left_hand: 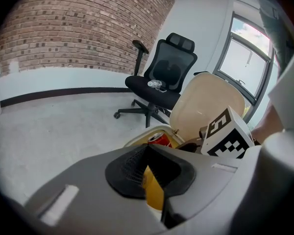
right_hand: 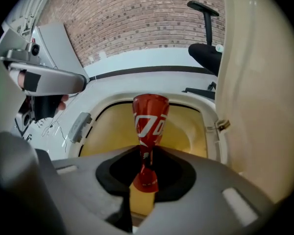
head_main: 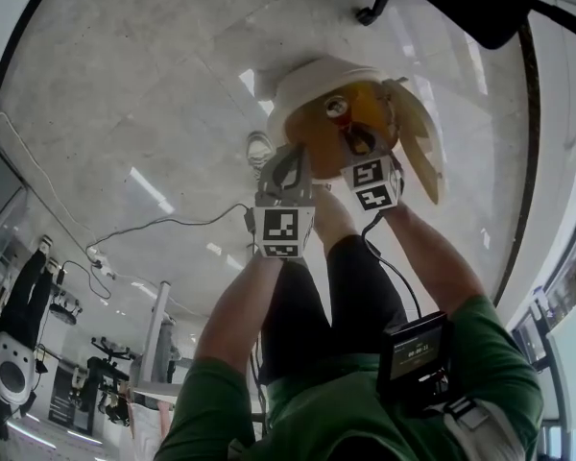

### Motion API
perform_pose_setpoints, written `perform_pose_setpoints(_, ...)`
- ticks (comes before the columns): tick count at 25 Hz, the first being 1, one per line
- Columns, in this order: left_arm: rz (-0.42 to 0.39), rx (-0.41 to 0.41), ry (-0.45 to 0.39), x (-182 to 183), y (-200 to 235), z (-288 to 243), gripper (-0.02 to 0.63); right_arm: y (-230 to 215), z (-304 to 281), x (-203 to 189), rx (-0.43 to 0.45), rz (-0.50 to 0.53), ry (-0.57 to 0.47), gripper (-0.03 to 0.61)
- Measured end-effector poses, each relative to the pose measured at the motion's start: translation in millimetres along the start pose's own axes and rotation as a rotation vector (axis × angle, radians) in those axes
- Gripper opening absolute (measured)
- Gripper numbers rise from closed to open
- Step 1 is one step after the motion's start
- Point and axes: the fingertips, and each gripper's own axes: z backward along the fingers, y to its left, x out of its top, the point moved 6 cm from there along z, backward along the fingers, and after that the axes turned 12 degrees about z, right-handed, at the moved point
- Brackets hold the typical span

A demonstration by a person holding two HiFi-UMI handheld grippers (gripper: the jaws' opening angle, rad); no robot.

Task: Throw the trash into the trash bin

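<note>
A crushed red can [right_hand: 149, 126] is pinched at its flattened end between the jaws of my right gripper [right_hand: 146, 166]. It hangs over the mouth of the trash bin [right_hand: 100, 109], which has a white rim and a yellow liner [right_hand: 105, 133]. The bin's cream lid [right_hand: 257, 82] stands open on the right. In the head view the right gripper [head_main: 352, 131] holds the can [head_main: 338, 109] above the bin [head_main: 302, 77]. My left gripper [head_main: 286, 169] sits beside the rim. Its jaws [left_hand: 147, 150] are shut on nothing, and the can [left_hand: 160, 139] shows just past them.
A black office chair [left_hand: 161, 77] stands behind the bin with a plastic bottle [left_hand: 156, 84] on its seat. Cables [head_main: 163, 224] run across the pale floor at the left. A brick wall [left_hand: 68, 28] and a window [left_hand: 245, 58] close the room.
</note>
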Motion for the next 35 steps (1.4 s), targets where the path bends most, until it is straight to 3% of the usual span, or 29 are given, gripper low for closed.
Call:
perform_pose_setpoints(15,0.003,-0.002,0.002,-0.7,-2.0,1.5,0.008,-4.4,-2.0,2.9,-0.036,0.079,0.054,0.072)
perform_pose_setpoints(35,0.012,0.021,-0.013,-2.4,3.9,1.9,0.008,-11.2,-10.6,3.0,-0.055,0.087,0.080,0.106)
